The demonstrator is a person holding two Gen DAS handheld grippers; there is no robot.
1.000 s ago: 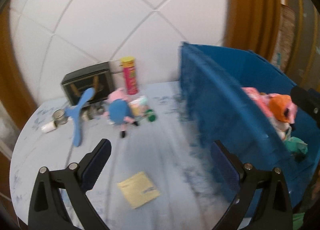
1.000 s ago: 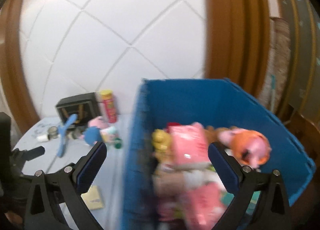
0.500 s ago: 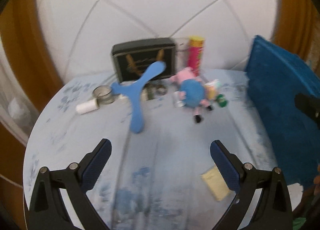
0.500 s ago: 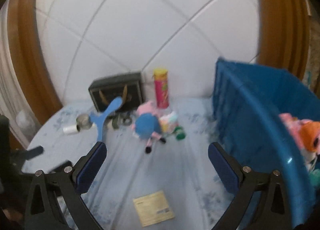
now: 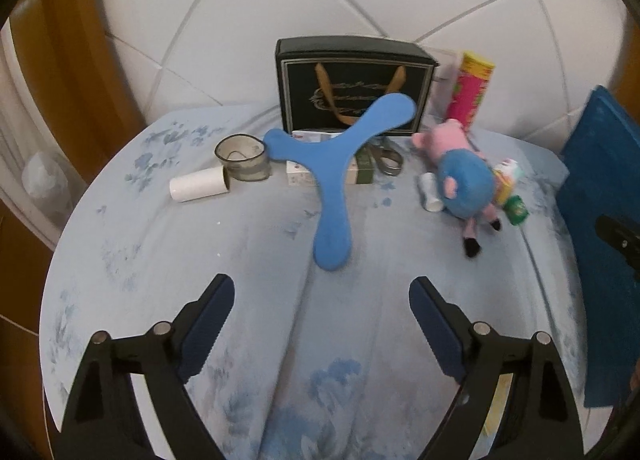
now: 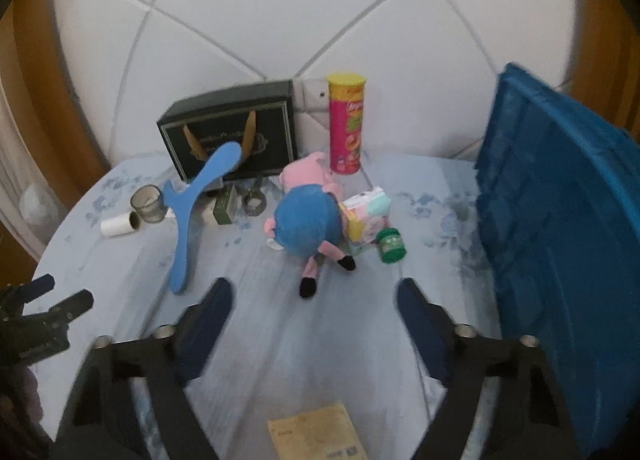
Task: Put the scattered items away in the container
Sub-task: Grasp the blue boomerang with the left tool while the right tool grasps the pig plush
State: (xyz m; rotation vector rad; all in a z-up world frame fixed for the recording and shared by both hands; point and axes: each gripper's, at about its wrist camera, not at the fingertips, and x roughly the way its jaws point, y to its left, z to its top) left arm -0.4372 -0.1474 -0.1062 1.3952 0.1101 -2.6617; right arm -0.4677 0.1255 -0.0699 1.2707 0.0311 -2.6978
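Note:
A blue three-armed boomerang (image 5: 332, 180) lies on the pale blue tablecloth, one arm propped on small boxes. My left gripper (image 5: 320, 292) hovers just short of its near tip, jaws closing with nothing between them. A plush pig (image 6: 308, 216) in a blue dress lies beside a pastel packet (image 6: 368, 216) and a green jar (image 6: 391, 246). My right gripper (image 6: 312, 288) hangs just in front of the pig's feet, jaws closing on nothing. The blue container (image 6: 560, 240) stands at the right, its inside hidden.
At the back stand a black gift box (image 5: 352, 88) and a pink chips can (image 6: 346, 124). A glass cup (image 5: 240, 158), a white roll (image 5: 198, 188) and scissors (image 5: 386, 156) lie nearby. A yellow paper (image 6: 316, 436) lies under my right gripper.
Both grippers swung left, away from the blue container, and sank toward the scattered items. Both pairs of jaws stand narrower than before.

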